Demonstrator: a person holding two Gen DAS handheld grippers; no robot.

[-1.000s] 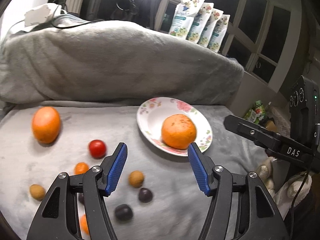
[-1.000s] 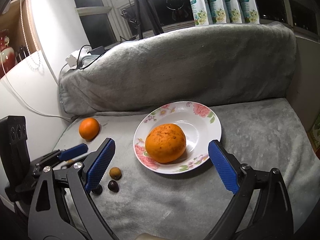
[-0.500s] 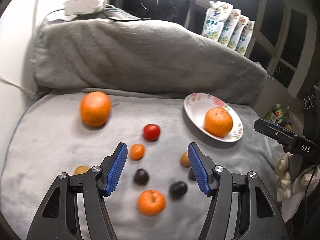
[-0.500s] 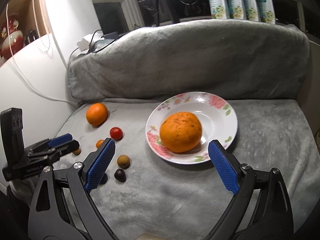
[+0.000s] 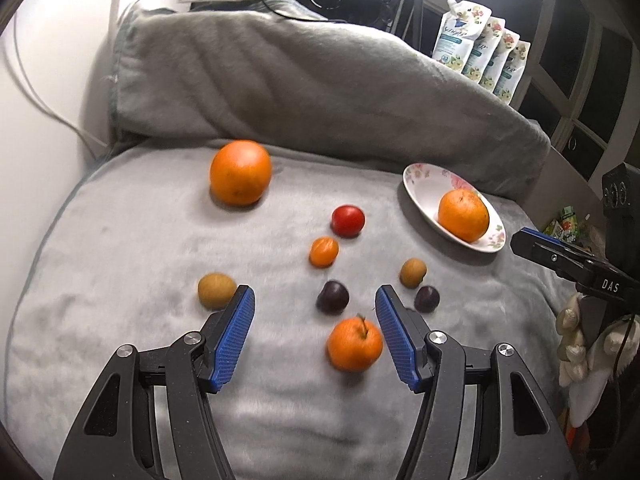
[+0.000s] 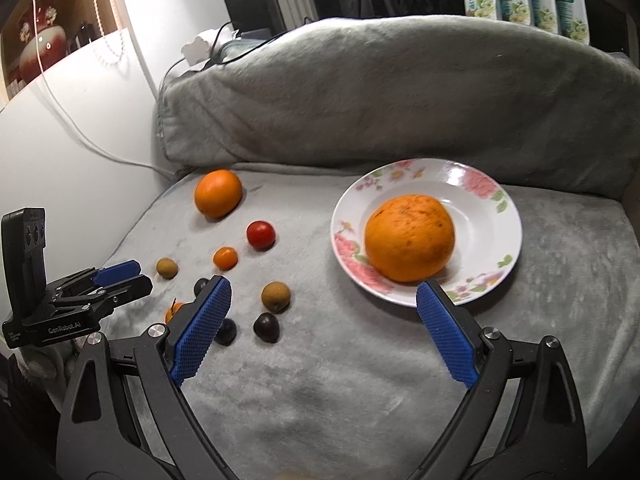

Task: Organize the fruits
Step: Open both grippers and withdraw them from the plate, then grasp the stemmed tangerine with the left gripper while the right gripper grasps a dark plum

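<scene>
Your left gripper [image 5: 316, 312] is released: its blue pads stand apart above the grey blanket [image 5: 120, 240] with nothing pressed between them. A stemmed mandarin [image 5: 354, 344] lies just beside the right-hand pad; whether they touch cannot be told. A dark plum [image 5: 333, 297] sits in the gap farther ahead.

Your right gripper [image 6: 324, 304] is also released, its jaws wide and empty, with one fingertip [image 6: 430, 292] at the near rim of the floral plate [image 6: 480, 200].

Fruit locations:
- A speckled orange [image 6: 410, 238] rests on the plate.
- A second large orange [image 5: 240, 172] lies on the blanket near the cushion [image 5: 300, 80].
- A red tomato [image 5: 348, 221] and a small mandarin [image 5: 323, 252] lie between that orange and the plate.
- Two brown round fruits [image 5: 216, 290] [image 5: 413, 273] and a second plum [image 5: 427, 299] lie loose nearby.
</scene>
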